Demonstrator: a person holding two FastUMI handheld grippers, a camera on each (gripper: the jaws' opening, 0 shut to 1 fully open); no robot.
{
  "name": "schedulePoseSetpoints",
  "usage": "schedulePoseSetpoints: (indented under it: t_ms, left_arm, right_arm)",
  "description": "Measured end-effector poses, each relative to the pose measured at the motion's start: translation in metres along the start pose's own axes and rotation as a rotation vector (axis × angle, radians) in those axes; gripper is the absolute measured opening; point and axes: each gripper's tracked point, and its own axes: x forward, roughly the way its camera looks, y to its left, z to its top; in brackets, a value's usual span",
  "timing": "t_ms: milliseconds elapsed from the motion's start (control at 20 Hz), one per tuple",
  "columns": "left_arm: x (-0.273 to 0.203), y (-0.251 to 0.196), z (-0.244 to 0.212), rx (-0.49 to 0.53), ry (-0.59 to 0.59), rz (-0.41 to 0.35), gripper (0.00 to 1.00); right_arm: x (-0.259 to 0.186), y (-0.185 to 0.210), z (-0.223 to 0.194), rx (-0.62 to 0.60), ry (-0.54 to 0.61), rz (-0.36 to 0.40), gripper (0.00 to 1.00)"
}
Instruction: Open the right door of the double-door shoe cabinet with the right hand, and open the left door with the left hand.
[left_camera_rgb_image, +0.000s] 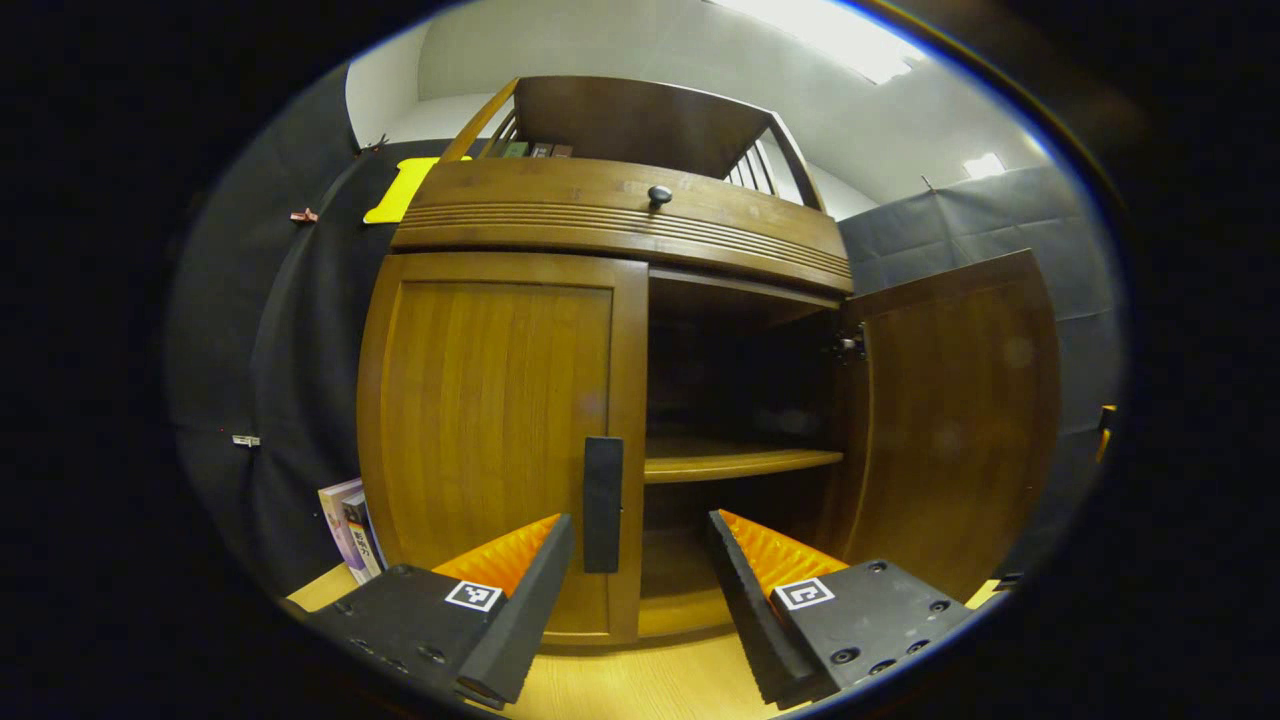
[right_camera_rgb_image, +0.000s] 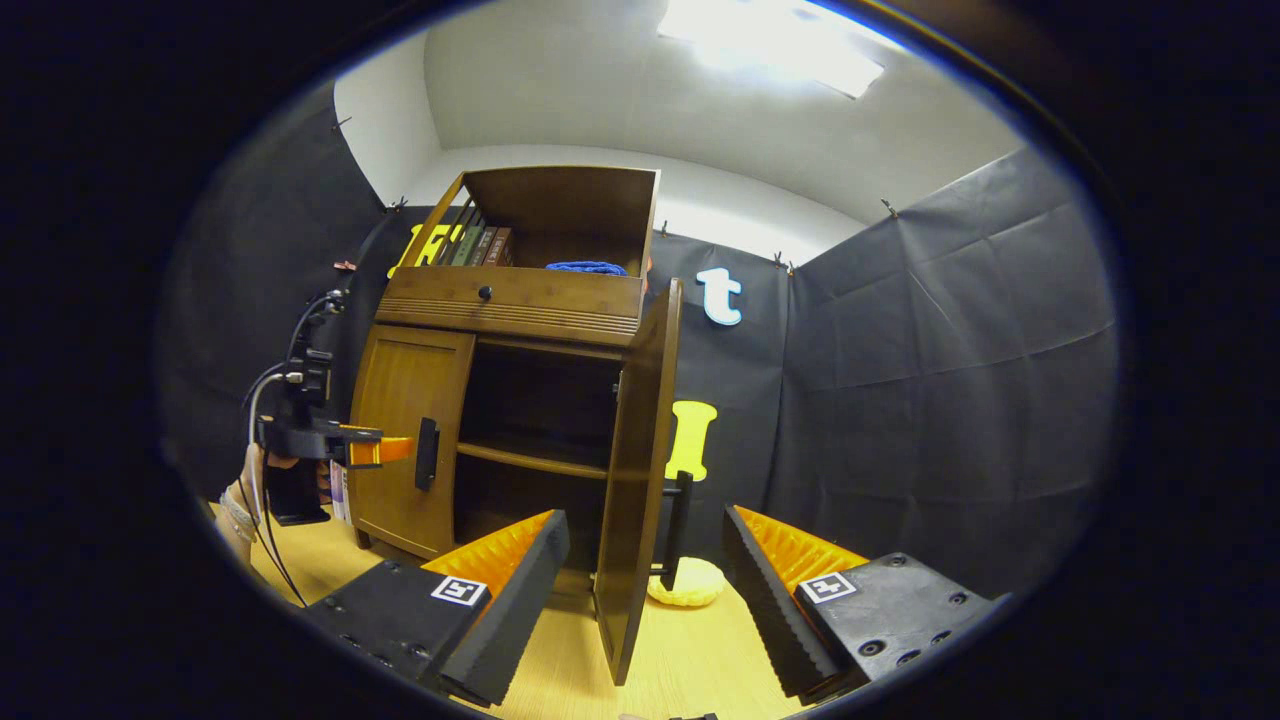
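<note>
We see shoe cabinet (left_camera_rgb_image: 600, 300) on wooden floor (left_camera_rgb_image: 640, 680). Right door (right_camera_rgb_image: 640, 480) swung open; left door (left_camera_rgb_image: 500, 420) shut. Left gripper (left_camera_rgb_image: 640, 600) fingers wide apart, empty, near vertical handle (left_camera_rgb_image: 602, 505). Right gripper (right_camera_rgb_image: 645, 600) fingers wide apart, empty. We judge door rigid, hinged; grip handle mid-length.

Brown wooden shoe cabinet (left_camera_rgb_image: 500, 390), black handle (left_camera_rgb_image: 602, 503).

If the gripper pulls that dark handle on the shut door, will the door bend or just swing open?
The left door looks like stiff wood, so it probably won't bend. It likely swings on side hinges, as the open right door has. The upright handle looks rigid and easy to pinch for the left gripper.
</note>
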Motion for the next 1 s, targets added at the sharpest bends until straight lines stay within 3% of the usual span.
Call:
schedulePoseSetpoints:
  t_ms: [500,700,850,1000]
  left_arm:
    - [0.082,0.029,-0.034,0.046,0.031,0.078,0.81]
    - [0.096,0.033,-0.034,0.054,0.004,0.089,0.67]
    - [0.099,0.028,-0.035,0.016,-0.004,0.078,0.36]
    - [0.097,0.028,-0.035,0.005,-0.002,0.079,0.35]
  right_arm:
    - [0.007,-0.024,-0.032,-0.004,0.085,-0.053,0.97]
    - [0.006,-0.037,-0.04,0.006,0.104,-0.082,0.98]
    - [0.002,-0.047,-0.046,0.007,0.118,-0.113,0.98]
    - [-0.001,-0.054,-0.05,0.016,0.126,-0.134,0.98]
